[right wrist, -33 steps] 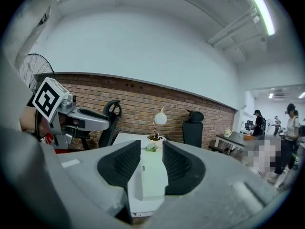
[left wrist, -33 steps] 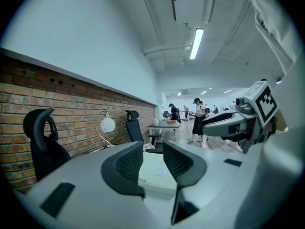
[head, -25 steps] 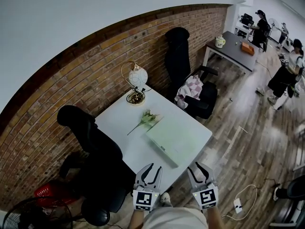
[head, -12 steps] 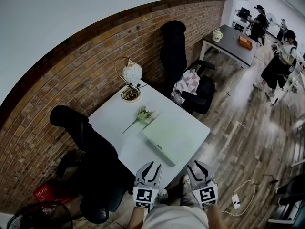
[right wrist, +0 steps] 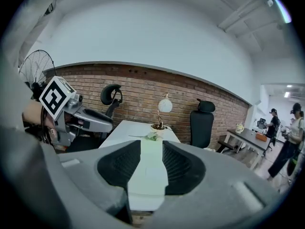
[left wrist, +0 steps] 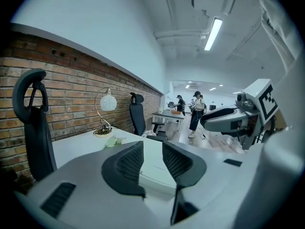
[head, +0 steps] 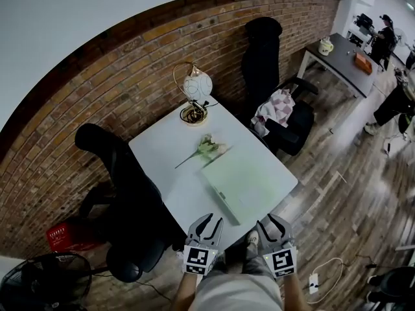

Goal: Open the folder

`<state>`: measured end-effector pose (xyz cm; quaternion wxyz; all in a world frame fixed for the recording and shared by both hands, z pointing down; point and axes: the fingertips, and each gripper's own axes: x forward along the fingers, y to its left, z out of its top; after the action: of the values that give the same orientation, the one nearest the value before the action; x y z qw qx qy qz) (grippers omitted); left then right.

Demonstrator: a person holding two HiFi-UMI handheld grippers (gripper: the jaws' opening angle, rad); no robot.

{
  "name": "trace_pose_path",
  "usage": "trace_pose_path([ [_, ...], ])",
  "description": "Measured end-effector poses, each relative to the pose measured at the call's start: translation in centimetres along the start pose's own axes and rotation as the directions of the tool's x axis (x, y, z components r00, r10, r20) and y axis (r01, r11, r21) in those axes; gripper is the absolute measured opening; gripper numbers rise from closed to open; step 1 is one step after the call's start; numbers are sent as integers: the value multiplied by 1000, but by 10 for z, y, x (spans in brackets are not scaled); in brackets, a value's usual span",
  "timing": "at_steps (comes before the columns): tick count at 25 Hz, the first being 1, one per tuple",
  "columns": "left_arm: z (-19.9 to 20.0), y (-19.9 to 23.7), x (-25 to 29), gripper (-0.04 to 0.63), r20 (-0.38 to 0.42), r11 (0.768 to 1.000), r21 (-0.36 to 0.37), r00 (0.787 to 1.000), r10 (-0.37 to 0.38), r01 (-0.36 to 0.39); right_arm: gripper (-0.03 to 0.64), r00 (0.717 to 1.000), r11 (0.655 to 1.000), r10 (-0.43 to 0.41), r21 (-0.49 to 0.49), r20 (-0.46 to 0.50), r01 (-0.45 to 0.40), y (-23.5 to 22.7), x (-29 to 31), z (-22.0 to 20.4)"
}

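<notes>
Left tool [head: 207, 221] and right tool [head: 272, 220] have dropped, jaws apart, empty; head view alone shows whole folder [head: 249, 184]

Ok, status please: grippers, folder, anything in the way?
Left gripper open, empty; right gripper open, empty. Folder closed, flat on table. Flower beside it, nothing on top.

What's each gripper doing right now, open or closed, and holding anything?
Left gripper: open, holding nothing.
Right gripper: open, holding nothing; the folder lies ahead on the table, untouched.
</notes>
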<state>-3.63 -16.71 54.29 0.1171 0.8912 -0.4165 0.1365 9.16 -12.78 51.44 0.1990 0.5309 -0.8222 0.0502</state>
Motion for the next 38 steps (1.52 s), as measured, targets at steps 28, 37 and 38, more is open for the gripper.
trace_pose_path([
  [28, -84, -1, 67, 114, -159, 960, -147, 964, 215, -239, 127, 908, 872, 374, -263, -188, -413, -16, 73, -77],
  [37, -117, -3, 81, 114, -220, 940, -191, 946, 240, -283, 128, 852, 784, 449, -338, -270, -520, -5, 89, -113],
  [38, -121, -3, 82, 114, -225, 938, -195, 944, 241, -285, 127, 846, 774, 455, -346, -278, -530, -4, 90, -116],
])
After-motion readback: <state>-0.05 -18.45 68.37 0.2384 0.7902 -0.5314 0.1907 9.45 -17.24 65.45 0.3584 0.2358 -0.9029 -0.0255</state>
